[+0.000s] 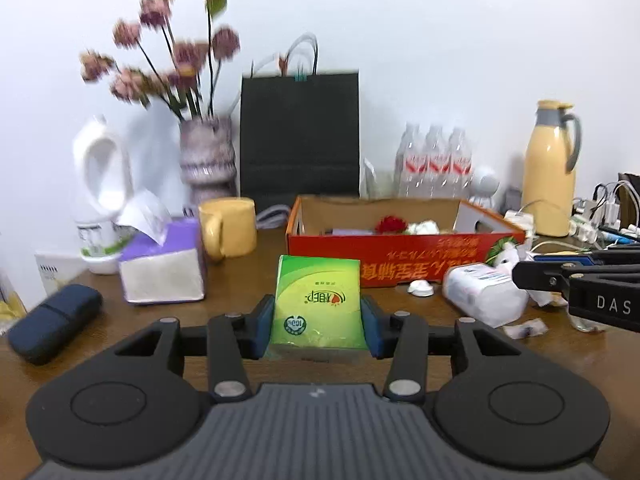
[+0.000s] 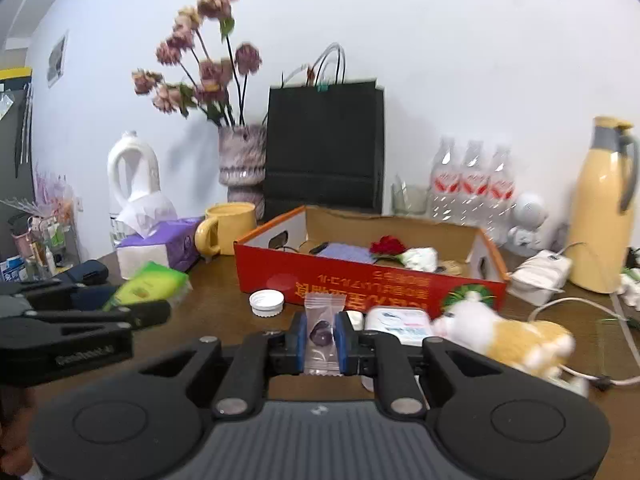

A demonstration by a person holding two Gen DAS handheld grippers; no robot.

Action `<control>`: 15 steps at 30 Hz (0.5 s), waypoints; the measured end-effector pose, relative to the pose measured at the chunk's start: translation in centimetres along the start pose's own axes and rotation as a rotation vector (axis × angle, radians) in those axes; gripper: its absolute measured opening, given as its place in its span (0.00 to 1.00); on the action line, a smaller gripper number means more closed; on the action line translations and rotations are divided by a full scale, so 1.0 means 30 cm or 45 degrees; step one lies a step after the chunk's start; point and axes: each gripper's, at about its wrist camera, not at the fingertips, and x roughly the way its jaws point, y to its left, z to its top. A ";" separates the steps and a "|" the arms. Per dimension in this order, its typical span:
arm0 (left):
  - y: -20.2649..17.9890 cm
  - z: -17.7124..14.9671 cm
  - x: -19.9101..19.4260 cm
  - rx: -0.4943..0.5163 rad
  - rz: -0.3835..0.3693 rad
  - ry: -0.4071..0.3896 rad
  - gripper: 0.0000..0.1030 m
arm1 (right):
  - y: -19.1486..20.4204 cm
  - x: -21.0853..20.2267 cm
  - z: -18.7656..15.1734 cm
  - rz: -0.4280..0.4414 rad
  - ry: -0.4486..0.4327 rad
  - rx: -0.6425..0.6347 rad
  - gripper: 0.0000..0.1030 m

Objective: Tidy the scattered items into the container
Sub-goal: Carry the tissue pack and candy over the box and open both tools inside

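Desk (image 1: pixel 240 280) clutter remains at 3 o'clock; box (image 1: pixel 400 256) part-filled; left hand-held gripper (image 1: pixel 316 320) clamps tissues (image 1: pixel 316 296), right hand-held gripper (image 2: pixel 320 336) clamps candy (image 2: pixel 321 330).

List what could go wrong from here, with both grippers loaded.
1. The right gripper pinches only a thin clear candy wrapper; it might slip out before reaching the red cardboard box.
2. The left gripper grips the soft green tissue pack only by its near end, so it may sag or twist free.
3. Both are headed for the same box, so the grippers might collide.
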 end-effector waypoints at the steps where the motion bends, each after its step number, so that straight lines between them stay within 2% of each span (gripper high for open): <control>1: -0.006 -0.003 -0.023 -0.003 -0.010 -0.010 0.44 | 0.000 -0.040 -0.018 -0.013 -0.024 -0.002 0.13; 5: -0.012 -0.025 -0.089 -0.045 -0.010 -0.049 0.44 | 0.010 -0.140 -0.071 -0.047 -0.080 -0.028 0.13; 8: -0.022 -0.037 -0.113 -0.044 -0.009 -0.065 0.44 | 0.010 -0.188 -0.091 -0.058 -0.118 0.011 0.13; 15: -0.045 -0.043 -0.123 -0.011 -0.023 -0.071 0.44 | 0.003 -0.193 -0.094 -0.050 -0.136 0.044 0.14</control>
